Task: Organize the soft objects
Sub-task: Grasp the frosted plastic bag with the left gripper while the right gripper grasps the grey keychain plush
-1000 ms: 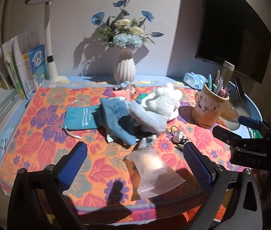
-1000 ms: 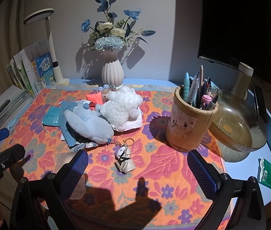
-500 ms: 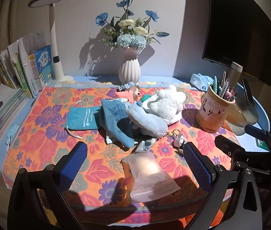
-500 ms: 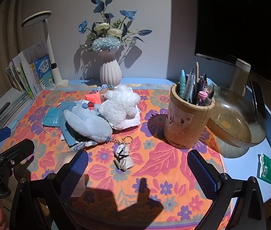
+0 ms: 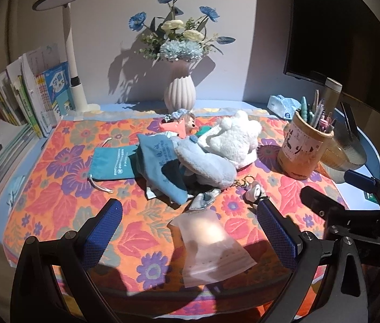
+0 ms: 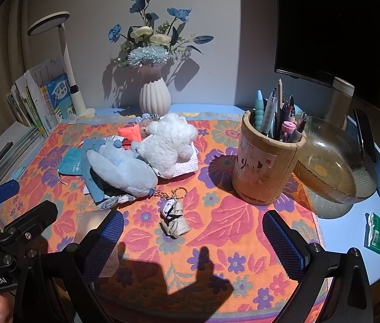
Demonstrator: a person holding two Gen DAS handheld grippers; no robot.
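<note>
Toys (image 5: 217,158) lie ahead of both gaping jaws.

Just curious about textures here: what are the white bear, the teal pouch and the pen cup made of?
White bear: fluffy plush, by its fuzzy pile. Teal pouch: matte, velvety-looking fabric with a drawstring. Pen cup: probably wood or bamboo, judging by its tan, matte wall.
</note>
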